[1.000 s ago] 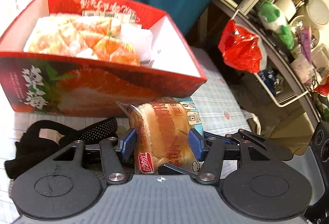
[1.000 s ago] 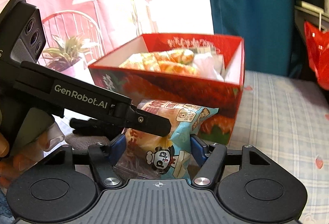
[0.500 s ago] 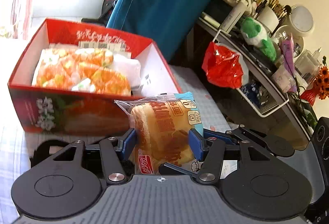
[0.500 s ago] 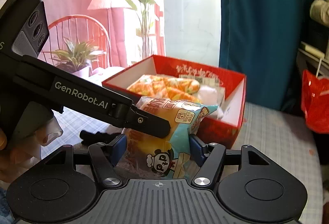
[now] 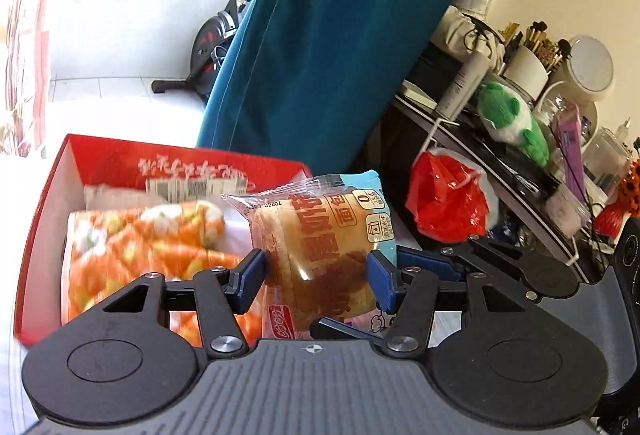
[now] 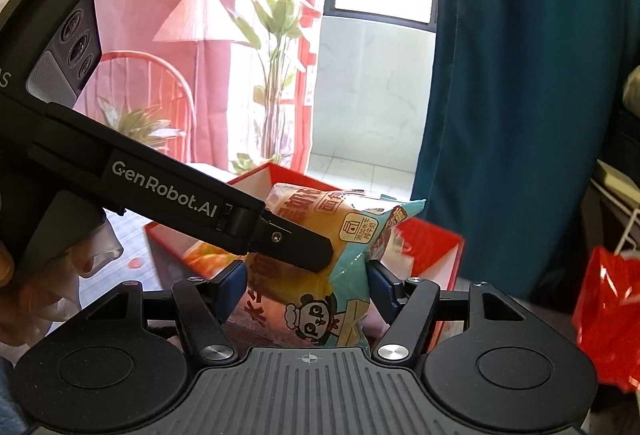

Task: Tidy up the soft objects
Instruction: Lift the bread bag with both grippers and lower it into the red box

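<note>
- Red cardboard box point(image 5: 52, 195) with white inner walls sits at left in my left wrist view; an orange-and-white patterned soft bundle point(image 5: 136, 247) lies inside it, blurred.
- Left gripper point(image 5: 316, 275): my blue pads point(image 5: 250, 277) press both sides of the clear-and-light-blue plastic bread packet point(image 5: 320, 235), so it's clamped on the packet, held upright, up in front of the box's right part.
- Teal curtain point(image 5: 340, 15) hangs behind the box; black exercise bike point(image 5: 212, 43) beyond it on the pale floor.
- Red plastic bag point(image 5: 444, 203) hangs by the cluttered shelf at right; green plush toy point(image 5: 508, 119) lies on that shelf.
- Right wrist view: the left gripper's black arm, marked GenRobot.AI, crosses from the left, its tip touching the packet point(image 6: 320, 275).
- Right gripper point(image 6: 308, 283): blue pads point(image 6: 234, 285) sit right at the packet's sides; it looks closed on the packet too, narrow gap filled by the wrapper.
- The red box point(image 6: 432, 251) shows behind the packet; pink curtain point(image 6: 160, 15) and a leafy green plant point(image 6: 280, 15) at back left.
- Red bag point(image 6: 608, 315) at the right edge.
</note>
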`<action>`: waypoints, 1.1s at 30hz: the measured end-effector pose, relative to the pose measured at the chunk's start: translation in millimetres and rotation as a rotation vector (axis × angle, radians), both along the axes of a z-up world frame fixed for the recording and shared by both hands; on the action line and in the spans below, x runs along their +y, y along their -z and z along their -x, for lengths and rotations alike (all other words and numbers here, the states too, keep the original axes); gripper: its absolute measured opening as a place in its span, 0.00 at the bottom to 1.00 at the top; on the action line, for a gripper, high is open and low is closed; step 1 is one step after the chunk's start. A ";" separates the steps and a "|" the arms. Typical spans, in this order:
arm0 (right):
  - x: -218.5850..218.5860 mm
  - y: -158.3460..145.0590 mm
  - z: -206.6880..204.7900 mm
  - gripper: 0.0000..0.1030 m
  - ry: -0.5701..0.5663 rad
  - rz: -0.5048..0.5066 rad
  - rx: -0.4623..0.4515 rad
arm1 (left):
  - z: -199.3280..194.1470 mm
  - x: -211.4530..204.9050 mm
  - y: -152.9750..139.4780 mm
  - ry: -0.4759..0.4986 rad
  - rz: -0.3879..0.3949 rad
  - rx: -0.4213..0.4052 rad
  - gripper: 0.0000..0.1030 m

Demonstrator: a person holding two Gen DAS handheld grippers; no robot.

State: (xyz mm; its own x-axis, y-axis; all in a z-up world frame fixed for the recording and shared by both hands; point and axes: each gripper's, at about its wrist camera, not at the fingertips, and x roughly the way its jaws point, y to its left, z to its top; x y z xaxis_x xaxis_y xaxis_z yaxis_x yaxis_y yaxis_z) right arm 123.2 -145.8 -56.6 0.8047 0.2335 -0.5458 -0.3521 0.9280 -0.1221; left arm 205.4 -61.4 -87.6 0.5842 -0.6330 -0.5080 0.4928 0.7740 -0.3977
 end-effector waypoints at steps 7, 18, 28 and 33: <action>-13.4 12.4 -33.7 0.57 0.019 0.012 0.004 | -32.5 -11.8 15.3 0.013 -0.016 0.032 0.57; -41.7 51.2 -56.3 0.53 0.072 -0.048 0.101 | -59.5 -34.4 53.1 0.044 -0.072 0.115 0.57; -43.3 59.1 -57.3 0.55 0.082 -0.030 0.117 | -57.1 -31.0 62.6 -0.019 -0.144 0.101 0.55; -41.1 52.3 -45.2 0.64 0.114 -0.013 0.112 | -40.8 -20.3 50.1 -0.055 -0.202 0.030 0.59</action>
State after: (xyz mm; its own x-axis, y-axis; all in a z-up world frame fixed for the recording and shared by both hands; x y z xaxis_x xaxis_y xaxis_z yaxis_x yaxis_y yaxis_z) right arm 168.3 -186.8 -108.9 0.7605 0.1518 -0.6314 -0.2552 0.9639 -0.0757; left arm 246.2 -81.6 -137.7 0.5977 -0.4838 -0.6393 0.4374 0.8651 -0.2457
